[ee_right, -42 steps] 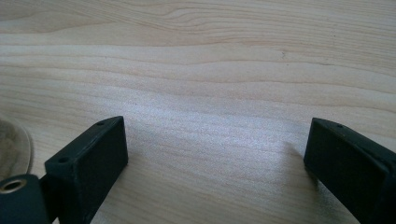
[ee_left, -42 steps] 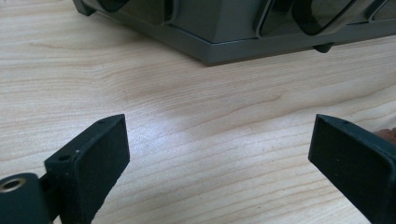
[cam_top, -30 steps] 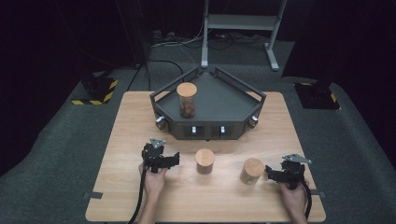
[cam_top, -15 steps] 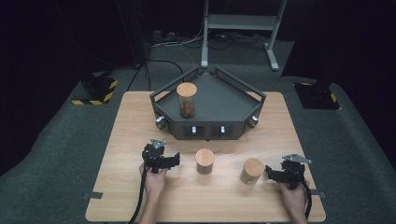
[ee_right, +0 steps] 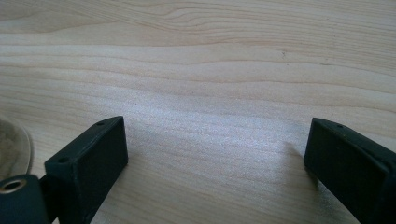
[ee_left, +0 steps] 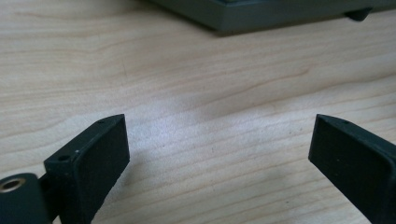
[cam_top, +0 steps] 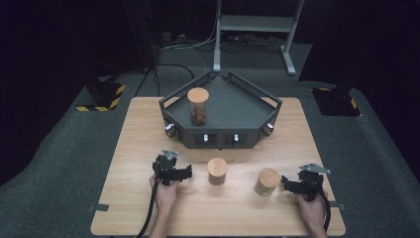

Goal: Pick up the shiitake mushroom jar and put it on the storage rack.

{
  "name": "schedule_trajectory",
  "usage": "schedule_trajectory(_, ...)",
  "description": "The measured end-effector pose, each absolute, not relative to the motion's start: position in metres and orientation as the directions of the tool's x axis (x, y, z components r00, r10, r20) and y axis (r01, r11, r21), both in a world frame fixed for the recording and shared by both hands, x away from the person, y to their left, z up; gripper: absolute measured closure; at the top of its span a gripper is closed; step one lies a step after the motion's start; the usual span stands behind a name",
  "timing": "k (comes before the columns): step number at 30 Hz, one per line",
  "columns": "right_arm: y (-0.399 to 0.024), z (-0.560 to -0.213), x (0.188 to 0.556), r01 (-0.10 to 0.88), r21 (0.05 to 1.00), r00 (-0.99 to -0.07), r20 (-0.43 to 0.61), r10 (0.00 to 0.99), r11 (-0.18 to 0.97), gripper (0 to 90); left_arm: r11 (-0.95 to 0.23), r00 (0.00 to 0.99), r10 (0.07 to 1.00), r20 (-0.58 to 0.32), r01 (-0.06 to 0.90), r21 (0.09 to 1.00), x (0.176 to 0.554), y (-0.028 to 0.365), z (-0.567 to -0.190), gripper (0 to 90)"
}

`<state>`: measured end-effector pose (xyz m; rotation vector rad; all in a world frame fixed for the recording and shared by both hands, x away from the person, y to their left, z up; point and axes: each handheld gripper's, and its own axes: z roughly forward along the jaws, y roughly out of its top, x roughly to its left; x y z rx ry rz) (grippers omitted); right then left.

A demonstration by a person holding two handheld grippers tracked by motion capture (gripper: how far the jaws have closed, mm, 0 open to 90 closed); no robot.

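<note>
Two cork-lidded jars stand on the wooden table: one [cam_top: 217, 171] near the middle front, another [cam_top: 267, 181] to its right. A third jar [cam_top: 198, 106] with dark contents stands on the grey angular tray [cam_top: 237, 106] at the back. My left gripper [cam_top: 179, 173] rests on the table left of the middle jar, apart from it. Its jaws stand open over bare wood [ee_left: 219, 154]. My right gripper [cam_top: 286, 183] lies just right of the right jar, jaws open with nothing between them [ee_right: 215, 158].
The tray's front wall [cam_top: 220, 140] carries small knobs and buttons. Its dark corner [ee_left: 280, 14] shows ahead of the left gripper. A pale round edge [ee_right: 14, 144] sits at the left of the right gripper view. Floor stands and cables lie beyond the table.
</note>
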<state>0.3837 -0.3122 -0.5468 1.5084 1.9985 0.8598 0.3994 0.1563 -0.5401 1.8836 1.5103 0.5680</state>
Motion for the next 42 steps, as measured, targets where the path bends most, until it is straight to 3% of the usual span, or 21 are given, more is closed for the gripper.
schedule_trajectory(11,-0.312,-0.547,0.384,0.655,0.731,-0.270,-0.011,0.963,0.192,6.0,-0.180,0.253,0.967,0.008,0.666,0.724,0.396,0.151,-0.547,5.4)
schedule_trajectory(19,-0.313,-0.547,0.384,0.665,0.725,-0.250,-0.010,0.968,0.179,1.9,-0.181,0.257,0.966,0.004,0.666,0.724,0.396,0.151,-0.547,5.1)
schedule_trajectory(42,-0.320,-0.517,0.372,0.606,0.788,-0.277,0.079,0.958,0.111,4.9,-0.182,0.260,0.966,0.004,0.667,0.722,0.396,0.151,-0.547,4.2)
